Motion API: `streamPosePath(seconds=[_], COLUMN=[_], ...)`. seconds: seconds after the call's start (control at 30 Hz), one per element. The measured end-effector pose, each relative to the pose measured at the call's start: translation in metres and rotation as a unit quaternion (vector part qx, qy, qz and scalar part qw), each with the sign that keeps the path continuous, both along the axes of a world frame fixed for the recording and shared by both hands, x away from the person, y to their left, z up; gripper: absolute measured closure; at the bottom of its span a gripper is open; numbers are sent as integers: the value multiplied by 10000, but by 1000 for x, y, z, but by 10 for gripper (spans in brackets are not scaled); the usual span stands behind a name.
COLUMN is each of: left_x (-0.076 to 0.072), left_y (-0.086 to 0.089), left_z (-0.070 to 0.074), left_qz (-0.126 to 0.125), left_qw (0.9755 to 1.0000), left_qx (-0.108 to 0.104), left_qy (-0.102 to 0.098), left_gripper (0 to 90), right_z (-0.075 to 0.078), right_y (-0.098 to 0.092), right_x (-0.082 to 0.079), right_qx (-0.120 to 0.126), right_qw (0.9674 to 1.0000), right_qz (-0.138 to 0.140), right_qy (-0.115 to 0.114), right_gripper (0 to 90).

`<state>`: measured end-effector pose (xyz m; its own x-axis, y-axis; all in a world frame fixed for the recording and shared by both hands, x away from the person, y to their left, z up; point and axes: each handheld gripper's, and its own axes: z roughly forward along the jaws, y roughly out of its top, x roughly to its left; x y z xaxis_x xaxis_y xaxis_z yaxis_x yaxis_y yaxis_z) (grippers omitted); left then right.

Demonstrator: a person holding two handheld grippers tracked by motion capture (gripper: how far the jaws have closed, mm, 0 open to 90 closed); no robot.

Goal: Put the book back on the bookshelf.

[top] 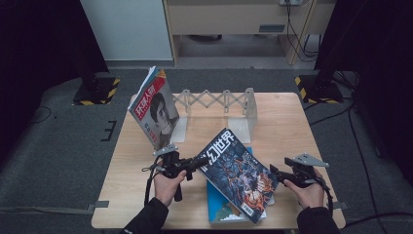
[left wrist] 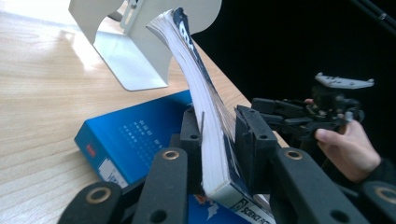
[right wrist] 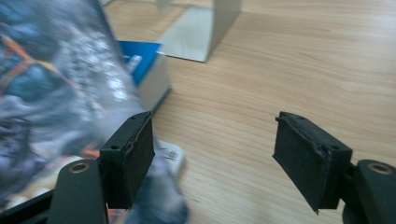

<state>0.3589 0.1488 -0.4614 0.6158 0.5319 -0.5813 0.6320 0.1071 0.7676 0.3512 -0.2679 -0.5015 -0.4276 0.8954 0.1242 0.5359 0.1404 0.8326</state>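
A science-fiction magazine (top: pixel 236 173) with a dark illustrated cover stands tilted above a blue book (top: pixel 219 207) near the table's front edge. My left gripper (top: pixel 197 163) is shut on the magazine's left edge. In the left gripper view the pages (left wrist: pixel 205 107) rise bent between the two pads of my left gripper (left wrist: pixel 219 135), with the blue book (left wrist: pixel 135 135) lying flat beneath. My right gripper (top: pixel 275 173) is open at the magazine's lower right corner. In the right gripper view the blurred cover (right wrist: pixel 51 88) lies beside the left jaw of my right gripper (right wrist: pixel 215 154), with bare table between the jaws.
A white expanding book rack (top: pixel 216 100) stands at the back of the wooden table (top: pixel 287 122), and another magazine (top: pixel 156 109) with a red title band leans on its left end. One rack plate (left wrist: pixel 135 51) is close behind the blue book.
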Motion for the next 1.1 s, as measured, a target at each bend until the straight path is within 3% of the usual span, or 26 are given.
streamPosePath(seconds=[0.37, 0.63, 0.87, 1.1], left_x=[2, 2, -1, -6], left_y=[0, 2, 15, 38], left_z=[34, 46, 68, 86], left_qz=[-43, -79, 56, 370], left_qw=[9993, 9988, 9973, 9951], left_qx=[-319, -442, -570, -604], left_qy=[-177, -204, -468, -693], left_gripper=[801, 819, 823, 824], right_z=[-6, -8, -11, -13], right_y=[-14, -19, -22, -22], right_x=[3, 4, 5, 6], right_qx=[-370, -443, -497, -546], right_qw=[9991, 9985, 9980, 9977], right_qz=[-179, -248, -274, -270], right_qy=[128, 187, 278, 304], right_gripper=[282, 278, 277, 277])
